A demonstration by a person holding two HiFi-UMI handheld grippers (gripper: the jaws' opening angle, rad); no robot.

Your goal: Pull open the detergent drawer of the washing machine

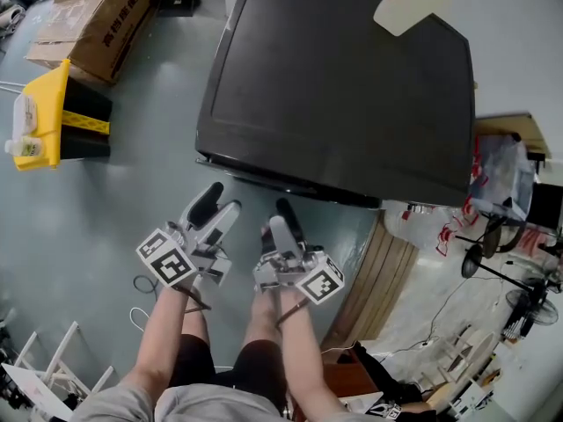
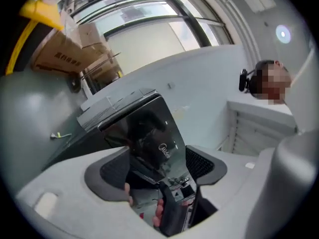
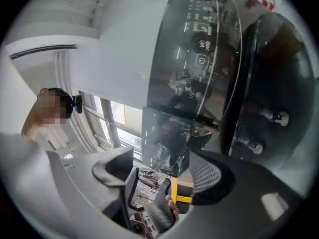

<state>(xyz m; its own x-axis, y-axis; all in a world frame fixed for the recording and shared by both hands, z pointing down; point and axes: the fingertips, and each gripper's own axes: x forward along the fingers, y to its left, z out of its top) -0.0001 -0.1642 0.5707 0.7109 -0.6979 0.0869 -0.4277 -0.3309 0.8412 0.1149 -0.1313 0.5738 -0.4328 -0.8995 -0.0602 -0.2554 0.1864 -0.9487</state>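
Left gripper [image 1: 218,207]: released. Its own view shows the jaws standing wide apart [image 2: 157,171] with nothing gripped; only a glossy dark panel shows beyond the gap.

Right gripper [image 1: 282,222]: likewise released, jaws spread [image 3: 162,176] and empty.

Both tools are held side by side, near each other, pointing at the front of the washing machine [image 1: 343,86] and stopping just short of it. No contact is visible in any view.

Detergent drawer [image 2: 154,133]: taken to be the shiny panel bearing the maker's logo, at the upper corner of the front face on the left gripper's side. The right gripper view shows the same panel [image 3: 164,133] next to the lit control strip [image 3: 202,54] and the round door [image 3: 274,83]. From the head view the machine's front edge runs as one even line; whether the drawer is fully home cannot be told.

Surroundings: a pale bottle [image 1: 413,3] lies on the machine's dark top. A yellow bin [image 1: 44,117] and cardboard boxes [image 1: 97,16] stand on the floor well apart on the left.
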